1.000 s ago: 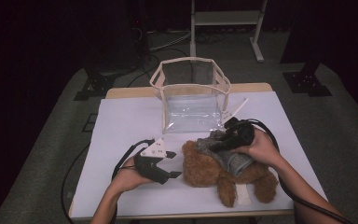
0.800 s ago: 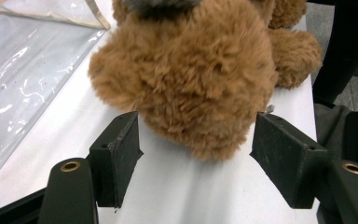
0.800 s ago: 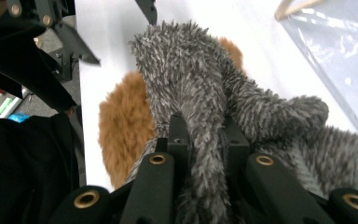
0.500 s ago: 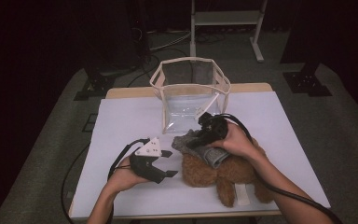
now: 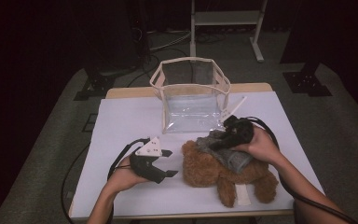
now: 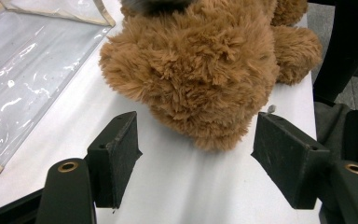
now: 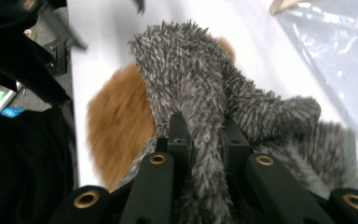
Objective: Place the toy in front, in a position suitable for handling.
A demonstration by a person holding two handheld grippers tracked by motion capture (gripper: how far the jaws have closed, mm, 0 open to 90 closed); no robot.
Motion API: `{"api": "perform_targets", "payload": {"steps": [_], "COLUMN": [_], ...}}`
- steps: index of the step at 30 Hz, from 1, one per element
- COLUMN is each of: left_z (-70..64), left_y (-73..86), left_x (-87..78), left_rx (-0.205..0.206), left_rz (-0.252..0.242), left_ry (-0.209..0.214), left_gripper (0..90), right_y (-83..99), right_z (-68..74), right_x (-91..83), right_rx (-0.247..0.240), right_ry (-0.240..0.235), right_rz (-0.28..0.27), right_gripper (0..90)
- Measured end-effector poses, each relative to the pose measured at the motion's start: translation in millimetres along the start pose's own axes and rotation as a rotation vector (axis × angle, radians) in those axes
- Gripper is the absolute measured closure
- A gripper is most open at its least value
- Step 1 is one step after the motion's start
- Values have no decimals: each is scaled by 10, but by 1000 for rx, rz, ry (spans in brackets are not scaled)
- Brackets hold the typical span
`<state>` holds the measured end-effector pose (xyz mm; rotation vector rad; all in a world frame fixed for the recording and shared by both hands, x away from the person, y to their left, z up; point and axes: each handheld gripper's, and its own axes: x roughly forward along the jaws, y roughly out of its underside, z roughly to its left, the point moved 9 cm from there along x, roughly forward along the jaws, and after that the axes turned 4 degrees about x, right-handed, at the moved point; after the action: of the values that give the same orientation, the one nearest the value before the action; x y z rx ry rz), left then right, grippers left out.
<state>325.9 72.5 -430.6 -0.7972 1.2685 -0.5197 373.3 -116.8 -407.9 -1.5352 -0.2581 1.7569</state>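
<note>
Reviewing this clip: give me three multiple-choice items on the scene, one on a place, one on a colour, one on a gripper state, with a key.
1. Where does the clear bag stand?
A. Behind the bear, farther from the person
B. On the floor
C. On top of the bear

2. What colour is the bear?
A. White
B. Brown
C. Blue

3. How is the right gripper?
A. Open above the bag
B. Lying loose on the table
C. Shut on the grey cloth

Key:
1 A, the high view shows the bag upright on the table beyond the bear.
2 B, its fur is brown in the left gripper view.
3 C, its fingers pinch the grey cloth that lies on the bear; the left gripper is open beside the bear.
</note>
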Motion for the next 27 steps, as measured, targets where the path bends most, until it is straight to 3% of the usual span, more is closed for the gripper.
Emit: {"api": "perform_targets", "payload": {"steps": [3,6,11,16,19,24,27], "left_z": [7,8,19,39,43,34,37], "left_y": [-11,-39,-66,-27,-22,-14,-19], "left_x": [-3,2,-9,-41,-65,-74,-74], "left_rx": [2,3,11,3,1,-1,1], "left_rz": [4,2,-12,-7,-9,-10,-9], "left_ry": [2,5,5,0,-6,-10,-12], "left_gripper": [303,302,302,302,302,302,302], "right_y": [122,129,-67,-164,-85,213,355], "right_z": [121,265,403,431,403,326,339], "right_x": [-71,-50,163,233,163,-40,-152], "right_rx": [-18,-54,-106,-125,-118,-84,-63], "right_ry": [10,2,-14,-15,-4,52,62], "right_rz": [-17,-39,-52,-40,-44,-22,-32], "right_gripper": [776,776,776,777,777,776,777]}}
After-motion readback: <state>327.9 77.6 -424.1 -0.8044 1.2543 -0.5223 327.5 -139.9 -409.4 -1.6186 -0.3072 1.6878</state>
